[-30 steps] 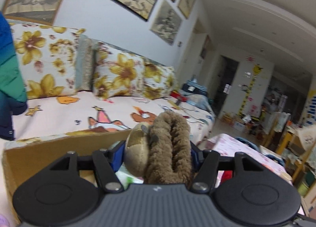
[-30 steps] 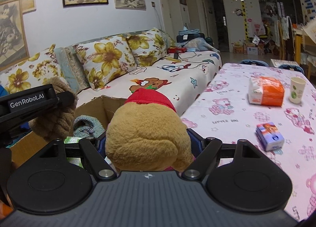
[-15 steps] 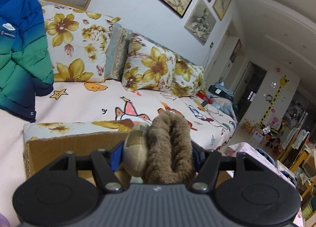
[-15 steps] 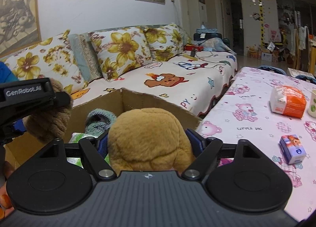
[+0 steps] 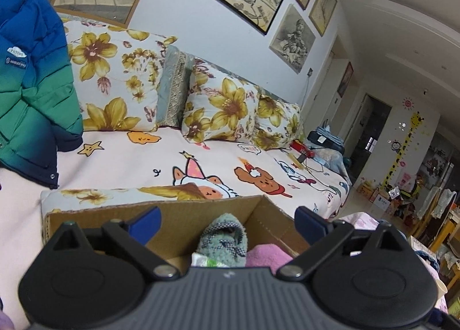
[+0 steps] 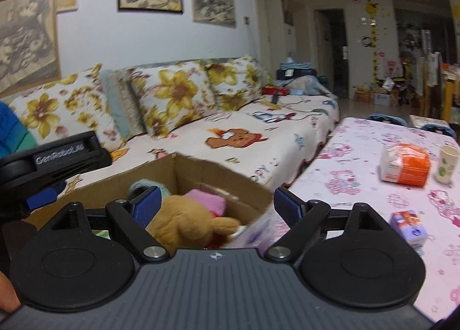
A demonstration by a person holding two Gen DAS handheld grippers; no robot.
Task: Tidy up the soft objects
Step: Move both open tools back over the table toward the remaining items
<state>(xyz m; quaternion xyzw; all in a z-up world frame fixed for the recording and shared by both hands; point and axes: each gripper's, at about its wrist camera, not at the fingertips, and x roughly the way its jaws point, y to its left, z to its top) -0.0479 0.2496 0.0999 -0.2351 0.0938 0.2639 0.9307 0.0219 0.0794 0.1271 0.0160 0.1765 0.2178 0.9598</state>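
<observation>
The brown teddy bear (image 6: 189, 223) lies in the cardboard box (image 6: 218, 183), leaning on the side near the counter. A pink fluffy cloth (image 6: 210, 200) sits just behind it, touching it, and a fuzzy green slipper (image 5: 227, 239) stands up at the back of the box. The right tongs (image 6: 218, 206) hang over the box with the blue fingers (image 6: 146, 206) spread wide — they have just been opening, and the bear lies loose below them, not pinched. The left tongs (image 5: 227, 220) also hang over the box and have just been opening; they are wide too, with nothing between them — only the slipper and the pink cloth show under them. The box stands between the sofa (image 6: 244, 140) and the counter (image 6: 359, 163) with its pink bear cloth. On the counter are an orange and white pack (image 6: 405, 167), a paper cup (image 6: 447, 164) and a small purple box (image 6: 408, 228). Flower pillows (image 5: 115, 82) lean along the back of the sofa, and a blue and green puffy jacket (image 5: 28, 82) hangs at the left.
</observation>
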